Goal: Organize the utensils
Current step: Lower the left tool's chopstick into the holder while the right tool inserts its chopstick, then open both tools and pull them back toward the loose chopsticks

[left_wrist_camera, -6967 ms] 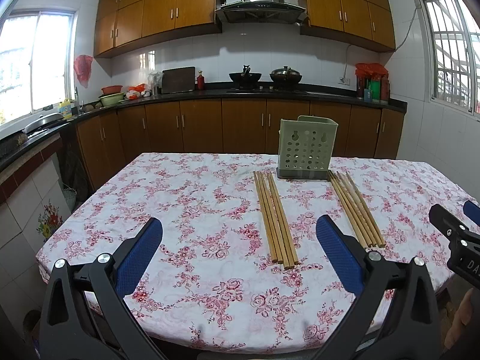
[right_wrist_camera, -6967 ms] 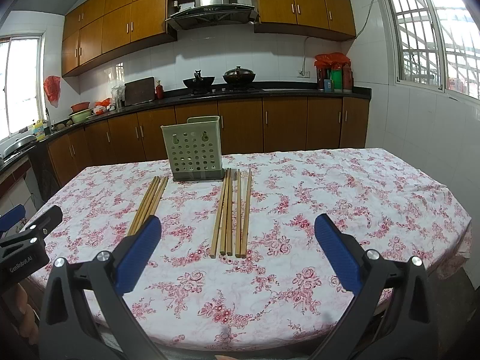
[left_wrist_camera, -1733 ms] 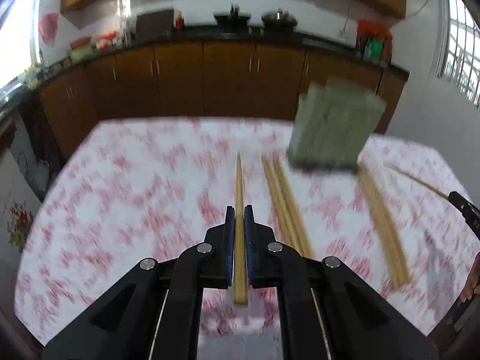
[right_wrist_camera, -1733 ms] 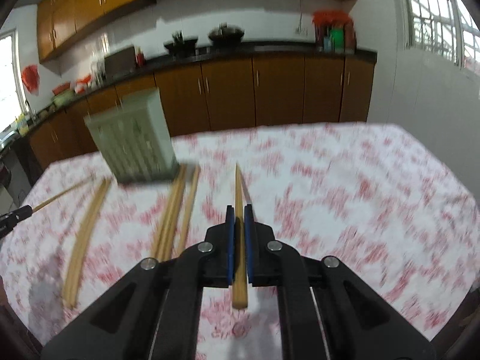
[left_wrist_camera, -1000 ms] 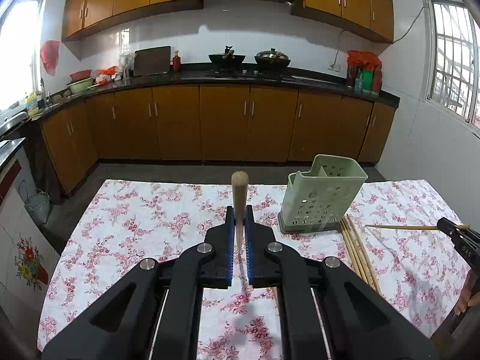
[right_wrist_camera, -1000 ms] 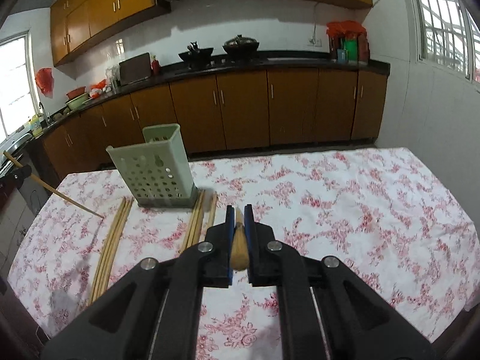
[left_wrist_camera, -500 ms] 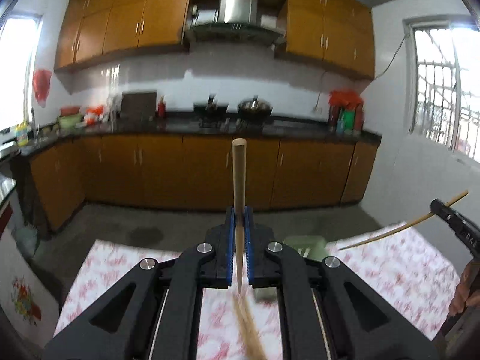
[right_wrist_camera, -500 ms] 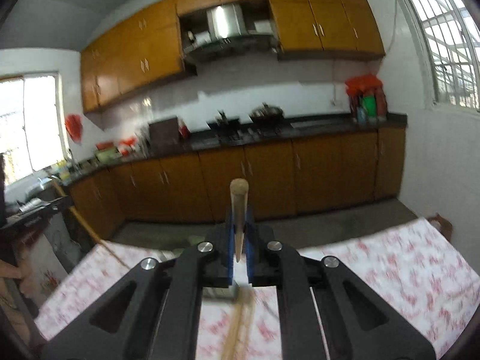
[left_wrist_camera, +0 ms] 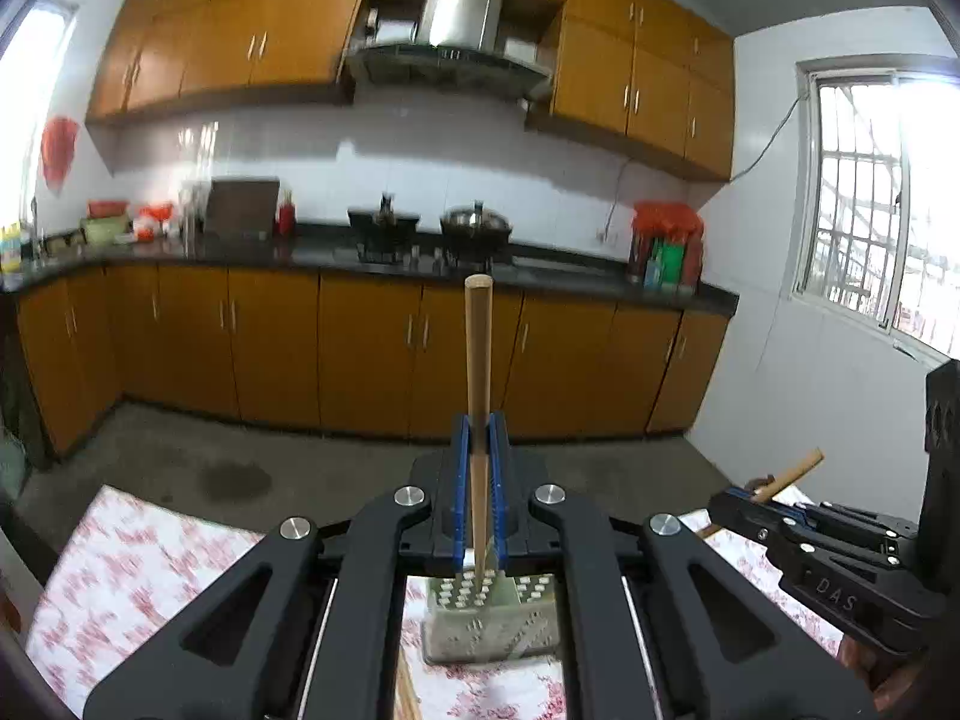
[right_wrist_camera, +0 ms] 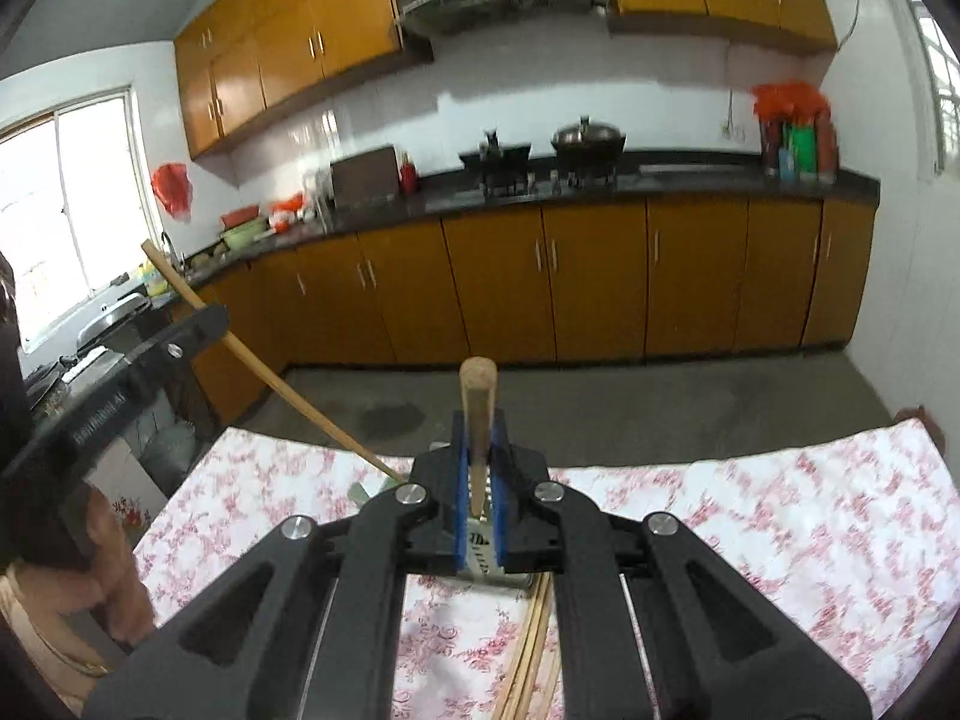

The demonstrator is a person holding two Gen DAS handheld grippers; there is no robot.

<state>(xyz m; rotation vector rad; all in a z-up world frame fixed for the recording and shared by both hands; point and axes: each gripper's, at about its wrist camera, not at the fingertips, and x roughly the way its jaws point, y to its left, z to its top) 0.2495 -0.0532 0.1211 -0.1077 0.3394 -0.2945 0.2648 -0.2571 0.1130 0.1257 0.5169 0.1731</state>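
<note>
The left tongs (left_wrist_camera: 477, 498) are closed tight on a long round wooden chopstick (left_wrist_camera: 478, 372), which stands nearly upright between the blue pads, its blunt end up and its lower tip down at the pale green perforated plastic utensil holder (left_wrist_camera: 489, 618); whether the tip is inside the holder cannot be told. The holder stands on the tabletop covered with a white cloth printed with pink flowers (left_wrist_camera: 120, 564). The right tongs (right_wrist_camera: 478, 492) are likewise clamped on a second wooden chopstick (right_wrist_camera: 477, 420), held almost vertical above the same holder, of which only a small part shows behind the pads. More loose wooden chopsticks (right_wrist_camera: 528, 654) lie together on the cloth just beside the holder, toward the camera. In the left view the right tongs appear at the right edge, near the holder.
</note>
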